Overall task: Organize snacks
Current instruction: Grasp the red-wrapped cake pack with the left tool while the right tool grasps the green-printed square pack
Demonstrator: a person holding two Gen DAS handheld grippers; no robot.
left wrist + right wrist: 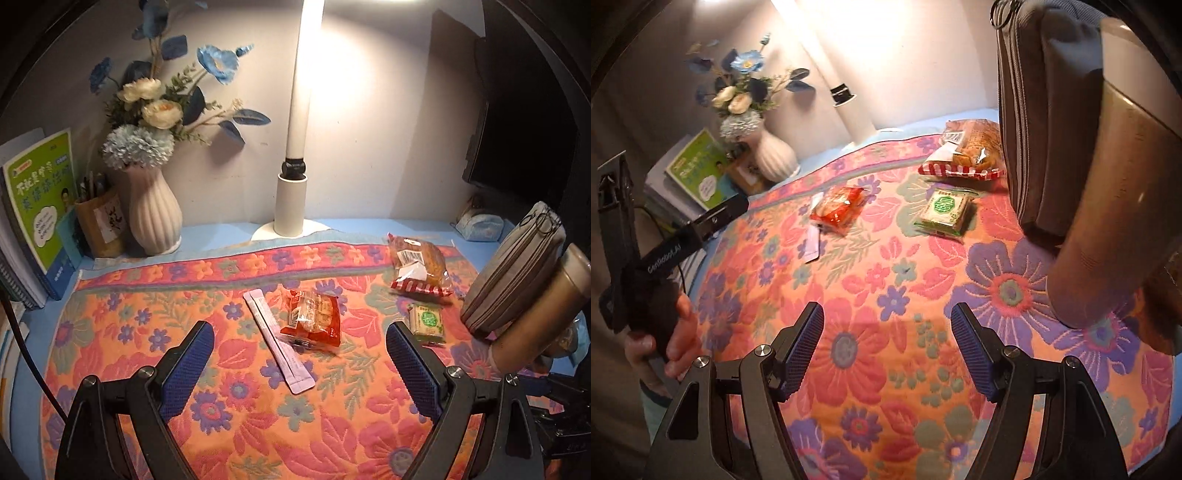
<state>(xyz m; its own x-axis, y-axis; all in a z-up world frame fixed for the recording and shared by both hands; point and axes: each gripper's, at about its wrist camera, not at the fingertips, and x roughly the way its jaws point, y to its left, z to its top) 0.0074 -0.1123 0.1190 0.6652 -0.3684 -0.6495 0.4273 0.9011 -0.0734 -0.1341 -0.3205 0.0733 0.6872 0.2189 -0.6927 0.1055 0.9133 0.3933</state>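
Note:
Several snacks lie on a floral cloth [147, 314]. A red packet [312, 317] rests against a pale purple stick sachet [280, 341] at mid-cloth. To their right lie a small green-labelled packet [426, 321] and, farther back, a bread bag with a red-striped edge [417, 267]. My left gripper [301, 354] hangs open and wide above the cloth, with the sachet's near end below the gap and nothing touching the pads. My right gripper [886, 321] is open over bare cloth, well short of the red packet [838, 210] and the green packet [943, 212].
A grey zip pouch [513, 269] and a bronze tumbler [543, 314] stand at the right. At the back are a white lamp [291, 199], a ribbed vase of flowers [151, 218], a pencil holder [98, 225], books [37, 214] and a dark screen [517, 147]. A hand [672, 343] grips a black handle.

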